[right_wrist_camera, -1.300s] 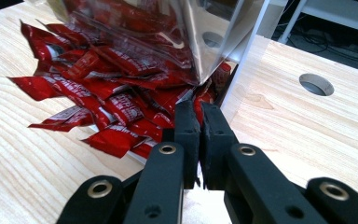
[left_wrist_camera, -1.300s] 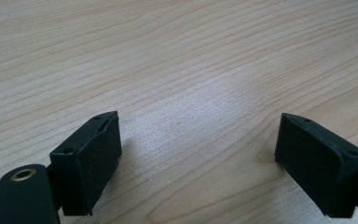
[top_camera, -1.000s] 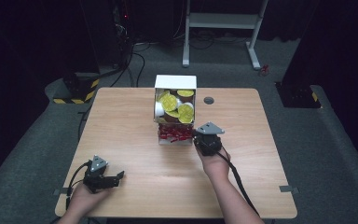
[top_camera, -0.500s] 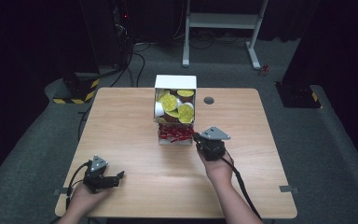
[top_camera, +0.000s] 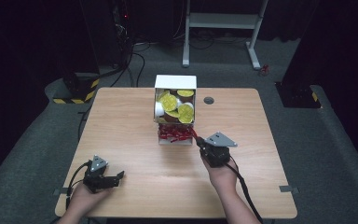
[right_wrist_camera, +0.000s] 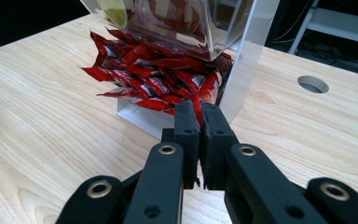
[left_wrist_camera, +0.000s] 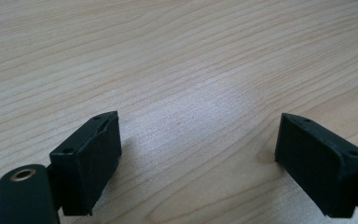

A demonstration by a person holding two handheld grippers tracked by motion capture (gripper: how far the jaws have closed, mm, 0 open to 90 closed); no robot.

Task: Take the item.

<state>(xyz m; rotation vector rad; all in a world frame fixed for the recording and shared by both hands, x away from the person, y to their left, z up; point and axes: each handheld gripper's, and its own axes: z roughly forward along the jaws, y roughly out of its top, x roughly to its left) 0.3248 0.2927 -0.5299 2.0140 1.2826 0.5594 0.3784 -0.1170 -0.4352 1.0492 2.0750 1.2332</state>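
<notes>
A white dispenser box (top_camera: pixel 175 83) stands at the table's middle, with yellow-lidded cups (top_camera: pixel 173 103) in its upper clear bin and a heap of red packets (top_camera: pixel 173 134) in its lower tray. My right gripper (top_camera: pixel 199 140) sits just right of that tray, shut on one red packet (top_camera: pixel 193 132). In the right gripper view its jaws (right_wrist_camera: pixel 199 114) pinch the packet's edge (right_wrist_camera: pixel 197 105) in front of the heap (right_wrist_camera: pixel 154 77). My left gripper (top_camera: pixel 117 176) rests near the front left of the table, open, with bare wood between its jaws (left_wrist_camera: pixel 198 149).
A round cable hole (top_camera: pixel 209 100) lies right of the dispenser, also seen in the right gripper view (right_wrist_camera: pixel 313 84). The wooden table (top_camera: pixel 121 121) is bare on both sides of the box. A white stand (top_camera: pixel 221 21) and cables are on the floor beyond.
My right gripper has drawn back to the right, away from the tray, with the red packet still pinched. The left gripper has stayed put.
</notes>
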